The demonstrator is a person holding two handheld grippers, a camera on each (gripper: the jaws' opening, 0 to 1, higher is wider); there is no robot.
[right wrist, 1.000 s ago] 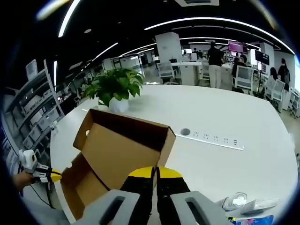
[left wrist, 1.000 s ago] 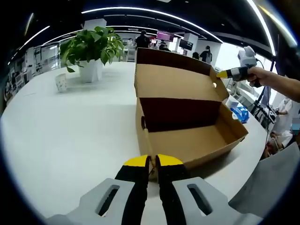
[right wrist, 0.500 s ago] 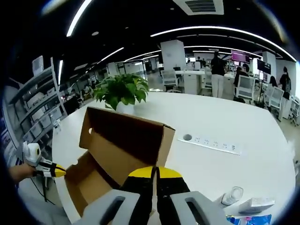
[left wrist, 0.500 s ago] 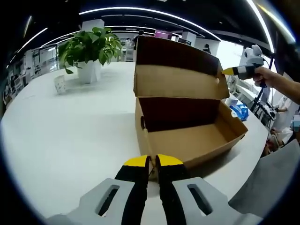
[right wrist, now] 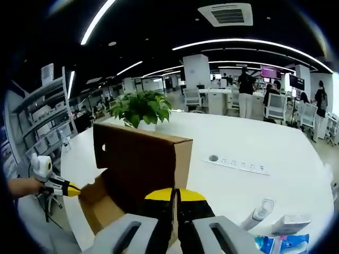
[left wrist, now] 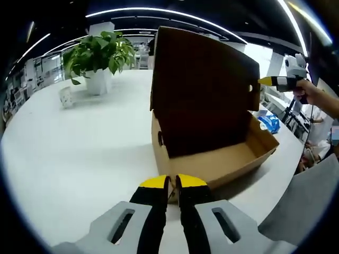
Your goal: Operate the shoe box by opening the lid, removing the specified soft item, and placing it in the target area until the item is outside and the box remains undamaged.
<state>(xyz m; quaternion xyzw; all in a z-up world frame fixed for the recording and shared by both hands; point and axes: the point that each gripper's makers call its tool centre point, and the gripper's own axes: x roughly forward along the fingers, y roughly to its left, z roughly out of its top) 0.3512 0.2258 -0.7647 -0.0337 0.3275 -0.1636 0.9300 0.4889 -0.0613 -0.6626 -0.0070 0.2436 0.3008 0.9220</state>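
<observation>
A brown cardboard shoe box (left wrist: 222, 159) stands on the white table (left wrist: 79, 159). Its lid (left wrist: 201, 90) stands upright on the far hinge, its inner face in shadow. The part of the box floor I can see is bare cardboard. My left gripper (left wrist: 173, 182) is shut, with its yellow tips against the outside of the box's near corner. It appears at the left, held in a hand, in the right gripper view (right wrist: 71, 188). My right gripper (right wrist: 175, 193) is shut on the lid's (right wrist: 135, 159) free edge, and its tip (left wrist: 265, 81) meets that edge.
A potted plant (left wrist: 100, 53) and a small white cup (left wrist: 68, 95) stand far left on the table. A built-in socket strip (right wrist: 238, 165), a lying bottle (right wrist: 257, 214) and a blue packet (right wrist: 275, 243) are on the right. People stand at desks behind.
The lid has swung from leaning back to standing upright, and the right gripper has risen with its edge. The left gripper and the box's base have stayed put.
</observation>
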